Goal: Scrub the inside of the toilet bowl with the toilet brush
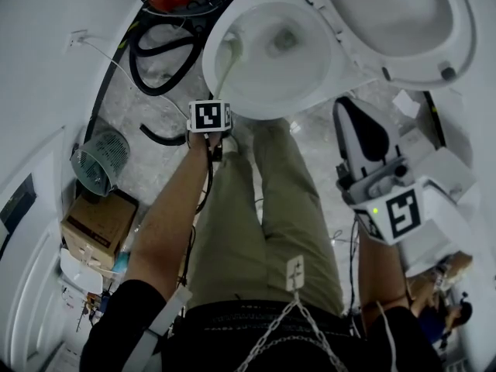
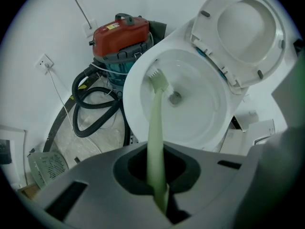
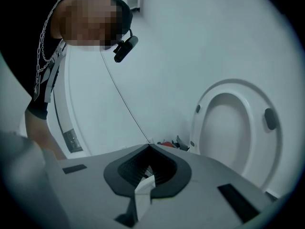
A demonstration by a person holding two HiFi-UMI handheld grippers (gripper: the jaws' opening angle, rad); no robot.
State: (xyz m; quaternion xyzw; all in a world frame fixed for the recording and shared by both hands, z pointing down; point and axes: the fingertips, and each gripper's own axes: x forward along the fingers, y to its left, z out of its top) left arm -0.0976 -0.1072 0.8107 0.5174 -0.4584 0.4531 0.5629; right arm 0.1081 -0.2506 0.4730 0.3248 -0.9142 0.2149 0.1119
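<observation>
So the left gripper (image 2: 159, 194) is clamped tight on the pale green handle of the toilet brush (image 2: 156, 128), with the bristle end down inside the toilet bowl (image 2: 209, 128), right up against the inner wall on the left side, a bit off from the drain. The right gripper (image 3: 143, 194) has its jaws pressed together on nothing and is held out to the right, pointing at the raised lid (image 3: 228, 128). A red vacuum (image 2: 121, 32) with a black hose (image 2: 95, 123) sits just beside the bowl.

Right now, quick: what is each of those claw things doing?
Left gripper: closed on the toilet brush, its head inside the toilet bowl.
Right gripper: closed, holding nothing.
</observation>
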